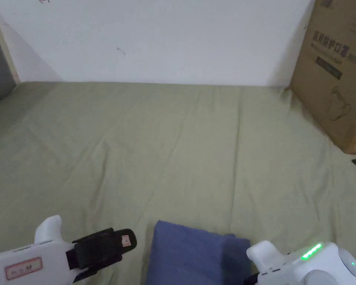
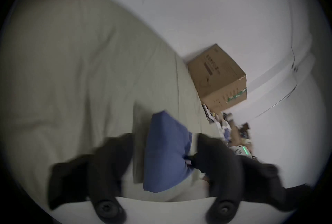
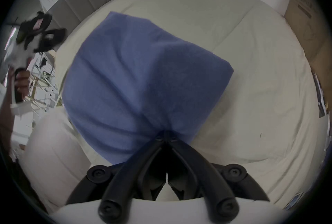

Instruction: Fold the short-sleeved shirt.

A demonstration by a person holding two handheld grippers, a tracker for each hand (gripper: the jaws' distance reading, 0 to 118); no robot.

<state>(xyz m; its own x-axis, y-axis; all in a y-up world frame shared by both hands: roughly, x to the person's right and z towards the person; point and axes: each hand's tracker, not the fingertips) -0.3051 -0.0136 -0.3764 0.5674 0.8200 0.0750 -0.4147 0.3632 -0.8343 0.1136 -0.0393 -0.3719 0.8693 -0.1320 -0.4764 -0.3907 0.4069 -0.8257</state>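
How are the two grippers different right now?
The right gripper is shut on the blue shirt; the left gripper is open and holds nothing. The right one is at the shirt's edge; the left one is off to its side. Both have black jaws and white bodies.

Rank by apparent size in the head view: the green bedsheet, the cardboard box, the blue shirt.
1. Green bedsheet, by far the largest.
2. Cardboard box and blue shirt: they look similar, both cropped by the frame edge and at different distances, so no ranking.
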